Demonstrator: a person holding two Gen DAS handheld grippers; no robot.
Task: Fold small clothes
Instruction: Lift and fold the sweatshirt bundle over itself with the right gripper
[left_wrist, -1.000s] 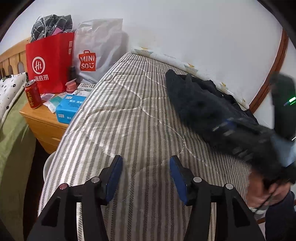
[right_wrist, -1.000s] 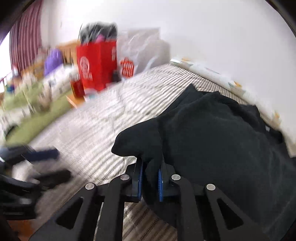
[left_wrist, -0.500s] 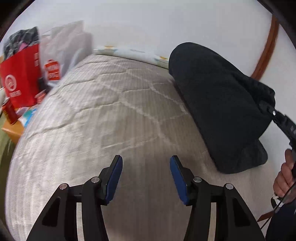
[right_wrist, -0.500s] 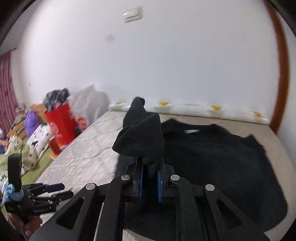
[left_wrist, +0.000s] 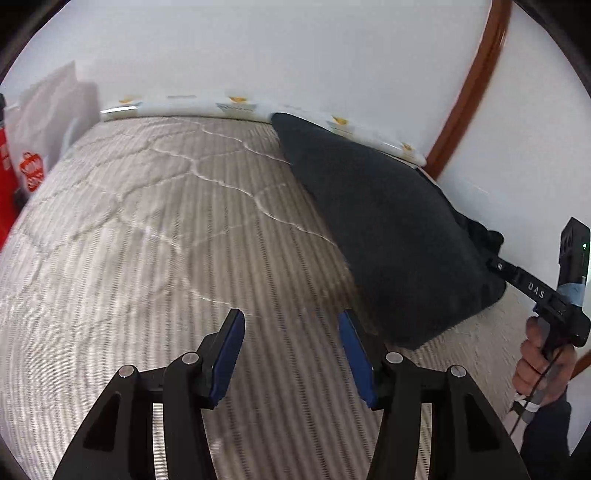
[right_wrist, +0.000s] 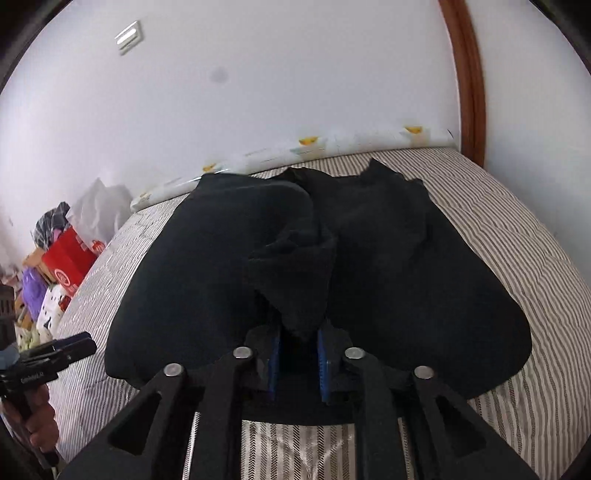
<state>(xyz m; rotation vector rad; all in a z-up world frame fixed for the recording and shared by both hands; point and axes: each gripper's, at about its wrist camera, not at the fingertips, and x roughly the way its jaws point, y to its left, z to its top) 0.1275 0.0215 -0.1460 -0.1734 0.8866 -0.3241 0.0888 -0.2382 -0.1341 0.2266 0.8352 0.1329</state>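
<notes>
A black garment (right_wrist: 406, 266) lies spread on the striped mattress (left_wrist: 147, 240). One part of it (right_wrist: 291, 266) is folded over towards the middle. My right gripper (right_wrist: 298, 334) is over the garment's near edge. Its jaws are opening, and the tip of the folded part hangs loose between the blue pads. In the left wrist view the garment (left_wrist: 388, 229) bulges at the right, and the right gripper (left_wrist: 517, 273) reaches into it from the right. My left gripper (left_wrist: 290, 317) hovers open over bare mattress with nothing between its fingers. Its right finger is close to the garment's near corner.
A red paper bag (right_wrist: 68, 258) and a white plastic bag (right_wrist: 99, 214) stand past the bed's far left end. A patterned strip (left_wrist: 236, 105) runs along the white wall. A brown wooden door frame (left_wrist: 465, 92) rises at the right. A person's hand (left_wrist: 539, 362) holds the right gripper's handle.
The right gripper carried the black fold across and over the spread garment, and its jaws have now parted. The left gripper swung right across the mattress towards the garment, staying open.
</notes>
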